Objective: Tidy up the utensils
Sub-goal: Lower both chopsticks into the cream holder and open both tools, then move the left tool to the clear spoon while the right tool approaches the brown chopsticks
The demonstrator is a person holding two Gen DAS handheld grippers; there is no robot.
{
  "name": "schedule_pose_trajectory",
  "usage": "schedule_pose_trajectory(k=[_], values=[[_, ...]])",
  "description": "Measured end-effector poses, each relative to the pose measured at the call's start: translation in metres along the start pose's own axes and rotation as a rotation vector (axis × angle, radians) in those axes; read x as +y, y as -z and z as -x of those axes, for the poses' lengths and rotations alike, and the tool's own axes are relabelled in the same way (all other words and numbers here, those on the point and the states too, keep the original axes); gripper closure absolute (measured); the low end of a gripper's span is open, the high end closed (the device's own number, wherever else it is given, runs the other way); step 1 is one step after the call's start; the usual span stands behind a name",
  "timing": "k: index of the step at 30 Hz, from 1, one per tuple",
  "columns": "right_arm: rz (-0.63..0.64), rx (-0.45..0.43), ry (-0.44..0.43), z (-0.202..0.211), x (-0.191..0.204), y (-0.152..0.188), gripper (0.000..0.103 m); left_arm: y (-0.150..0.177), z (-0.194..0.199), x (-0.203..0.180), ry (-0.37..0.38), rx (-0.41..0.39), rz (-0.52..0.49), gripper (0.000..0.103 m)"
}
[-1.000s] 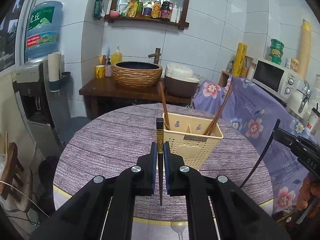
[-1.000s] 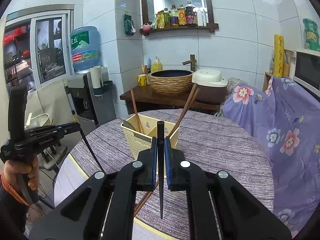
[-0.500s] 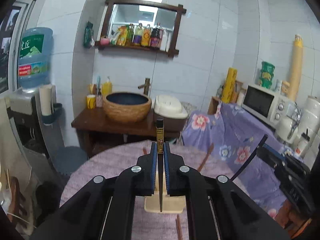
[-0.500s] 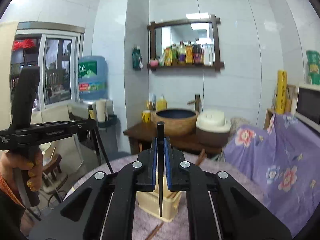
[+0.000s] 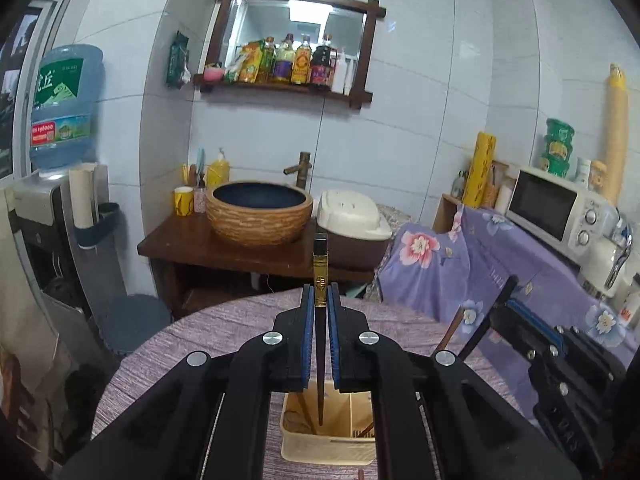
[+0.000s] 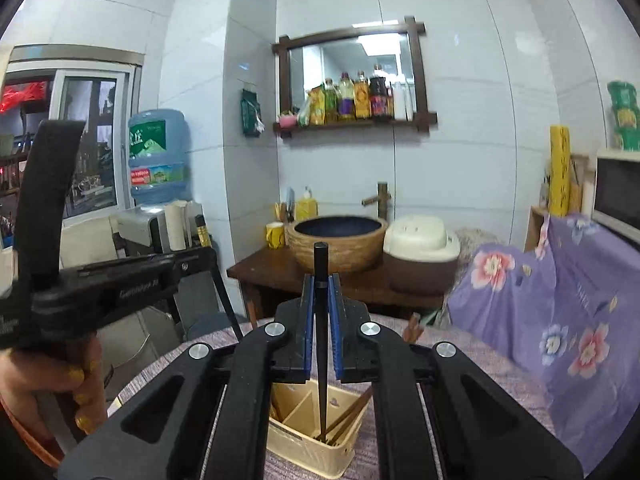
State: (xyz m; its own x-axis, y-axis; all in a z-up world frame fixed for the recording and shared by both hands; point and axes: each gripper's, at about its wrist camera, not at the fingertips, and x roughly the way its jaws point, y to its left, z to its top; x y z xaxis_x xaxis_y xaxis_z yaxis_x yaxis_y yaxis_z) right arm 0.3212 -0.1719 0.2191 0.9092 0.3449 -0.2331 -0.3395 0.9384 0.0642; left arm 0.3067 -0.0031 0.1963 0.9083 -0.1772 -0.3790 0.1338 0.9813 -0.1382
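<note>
My left gripper (image 5: 320, 300) is shut on a dark chopstick with a gold band (image 5: 320, 276), held upright, its lower tip hanging over the cream utensil holder (image 5: 328, 446) on the round purple-grey table (image 5: 200, 344). My right gripper (image 6: 320, 292) is shut on a plain black chopstick (image 6: 320, 264), also upright, its tip above the same holder (image 6: 308, 444), which has brown chopsticks (image 6: 346, 414) leaning in one compartment. The right gripper (image 5: 508, 300) shows at the right of the left wrist view; the left gripper (image 6: 208, 256), held by a hand (image 6: 48, 392), shows at the left of the right wrist view.
Behind the table stands a wooden counter (image 5: 224, 248) with a woven basin (image 5: 259, 212) and a rice cooker (image 5: 352, 216). A flowered purple cloth (image 5: 480, 264) covers furniture at right, bearing a microwave (image 5: 556, 208). A water dispenser (image 5: 60, 200) stands left.
Both grippers rose and came over the holder with their chopsticks. The holder, earlier ahead of the fingers, now lies low beneath them, and the wall fills more of each view.
</note>
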Motion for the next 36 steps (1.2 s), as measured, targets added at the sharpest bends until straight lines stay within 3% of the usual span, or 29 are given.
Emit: schedule_pose_trajectory(k=[8,15,16,17,18,19,20,21,22,26,36], values=[[-0.073,0.121,-0.026,-0.027,-0.015,0.043,0.095,0.042,-0.030,0.005,-0.007,0.104,-0.008,0.095],[-0.110,0.140,-0.021,-0.033,-0.025,0.055,0.094,0.058,-0.042,0.008,0.008,0.152,-0.014,0.094],[-0.110,0.132,-0.014,-0.031,-0.026,0.056,0.093,0.059,-0.039,0.008,0.017,0.150,-0.020,0.087],[-0.110,0.130,-0.008,-0.029,-0.027,0.057,0.092,0.061,-0.037,0.005,0.017,0.147,-0.028,0.073],[-0.112,0.135,-0.005,-0.028,-0.027,0.058,0.084,0.062,-0.031,0.005,0.012,0.134,-0.037,0.064],[-0.118,0.140,-0.005,-0.026,-0.027,0.059,0.069,0.064,-0.026,0.005,0.008,0.117,-0.040,0.052],[-0.125,0.139,-0.003,-0.023,-0.027,0.061,0.060,0.066,-0.020,0.004,0.000,0.098,-0.048,0.050],[-0.129,0.135,0.006,-0.020,-0.026,0.063,0.044,0.069,-0.014,0.003,-0.008,0.092,-0.061,0.049],[-0.132,0.130,0.019,-0.015,-0.025,0.065,0.040,0.072,-0.010,0.002,-0.010,0.093,-0.070,0.048],[-0.150,0.172,0.017,-0.001,-0.023,0.079,0.039,0.091,0.007,0.009,-0.025,0.120,-0.054,0.038],[-0.092,0.406,0.100,0.019,-0.002,0.159,0.038,0.177,0.025,0.039,-0.039,0.306,-0.014,0.036]])
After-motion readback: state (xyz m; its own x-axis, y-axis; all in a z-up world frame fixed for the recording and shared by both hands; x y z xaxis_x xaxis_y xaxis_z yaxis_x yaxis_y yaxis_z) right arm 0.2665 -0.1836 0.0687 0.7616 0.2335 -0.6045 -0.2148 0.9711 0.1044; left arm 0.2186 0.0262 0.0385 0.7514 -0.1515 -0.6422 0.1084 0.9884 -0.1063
